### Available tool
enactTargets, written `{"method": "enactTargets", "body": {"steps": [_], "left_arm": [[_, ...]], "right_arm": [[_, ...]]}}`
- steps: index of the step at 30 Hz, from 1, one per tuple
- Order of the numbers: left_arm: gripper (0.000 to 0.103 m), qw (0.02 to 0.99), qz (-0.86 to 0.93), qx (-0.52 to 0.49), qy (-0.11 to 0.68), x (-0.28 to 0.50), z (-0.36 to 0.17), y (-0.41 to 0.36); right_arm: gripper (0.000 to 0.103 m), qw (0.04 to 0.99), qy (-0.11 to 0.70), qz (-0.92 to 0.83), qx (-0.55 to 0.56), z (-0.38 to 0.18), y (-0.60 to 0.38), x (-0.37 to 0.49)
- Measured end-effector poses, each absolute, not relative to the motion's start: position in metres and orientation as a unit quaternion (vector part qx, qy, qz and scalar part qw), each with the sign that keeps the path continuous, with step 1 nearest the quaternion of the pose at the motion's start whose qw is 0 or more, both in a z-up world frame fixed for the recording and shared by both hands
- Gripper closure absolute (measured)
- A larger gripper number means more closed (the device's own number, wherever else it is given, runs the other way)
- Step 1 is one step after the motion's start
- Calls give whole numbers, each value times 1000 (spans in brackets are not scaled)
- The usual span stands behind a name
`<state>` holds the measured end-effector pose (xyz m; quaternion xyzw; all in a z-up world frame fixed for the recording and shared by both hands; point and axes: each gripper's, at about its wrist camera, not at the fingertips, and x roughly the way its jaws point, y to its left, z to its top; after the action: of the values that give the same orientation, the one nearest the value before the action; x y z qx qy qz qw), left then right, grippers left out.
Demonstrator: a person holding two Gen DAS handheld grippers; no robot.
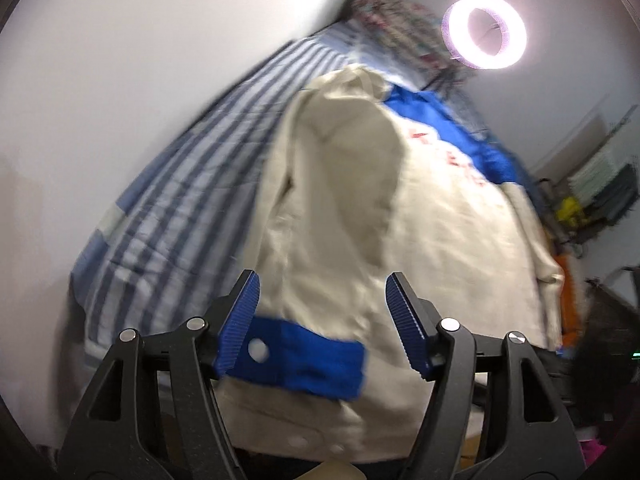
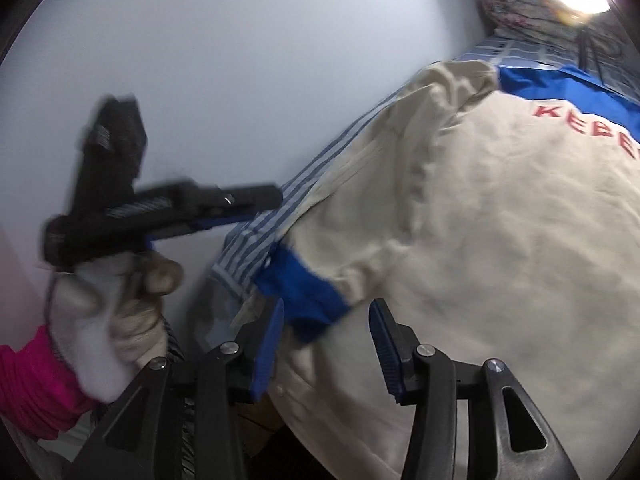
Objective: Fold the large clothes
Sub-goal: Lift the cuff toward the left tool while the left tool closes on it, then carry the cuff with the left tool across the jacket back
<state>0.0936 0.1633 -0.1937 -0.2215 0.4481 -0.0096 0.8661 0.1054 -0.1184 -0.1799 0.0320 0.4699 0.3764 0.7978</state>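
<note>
A cream jacket [image 1: 420,240] with a blue yoke and red letters lies back-up on the striped bed; it also fills the right wrist view [image 2: 500,220]. One sleeve is folded over its back and ends in a blue cuff [image 1: 308,360]. My left gripper [image 1: 324,316] stands open just above that cuff, and neither pad presses on it. My right gripper [image 2: 328,344] is open too, with the blue cuff [image 2: 304,292] just beyond its fingertips. In the right wrist view the left gripper [image 2: 256,204] is side-on at the left, in a gloved hand [image 2: 108,312] with a pink sleeve.
The blue-and-white striped sheet [image 1: 188,200] runs along a white wall [image 1: 120,80] on the left. A lit ring light [image 1: 484,32] and a patterned cloth [image 1: 392,20] sit at the bed's far end. Cluttered shelves and bags [image 1: 592,200] stand to the right.
</note>
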Motion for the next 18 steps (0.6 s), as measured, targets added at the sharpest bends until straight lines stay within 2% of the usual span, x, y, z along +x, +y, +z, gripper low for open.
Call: {"method": "enactTargets", "body": {"steps": [2, 4, 8, 9, 10, 11, 13, 14, 18], "left_arm": [[36, 863, 25, -210, 460, 102, -201, 168], [36, 860, 46, -203, 465, 106, -208, 173], [36, 849, 54, -208, 483, 110, -226, 187], [40, 847, 50, -210, 486, 112, -228, 188], [57, 845, 41, -213, 489, 116, -231, 187], [80, 843, 32, -214, 492, 119, -233, 185], [99, 840, 10, -221, 496, 123, -234, 181], [102, 842, 5, -222, 492, 126, -234, 179], [103, 858, 2, -227, 462, 125, -211, 182]], "right_arm": [[57, 804, 468, 364, 42, -177, -134, 115], [65, 810, 465, 354, 46, -171, -147, 114], [67, 817, 458, 349, 48, -161, -157, 127], [67, 818, 455, 349, 48, -159, -158, 134], [67, 819, 453, 348, 48, -158, -158, 138], [67, 821, 450, 348, 47, -155, -157, 141], [69, 826, 442, 348, 42, -149, -153, 154], [69, 829, 436, 347, 39, -144, -150, 162], [72, 837, 425, 342, 39, -132, -140, 200]]}}
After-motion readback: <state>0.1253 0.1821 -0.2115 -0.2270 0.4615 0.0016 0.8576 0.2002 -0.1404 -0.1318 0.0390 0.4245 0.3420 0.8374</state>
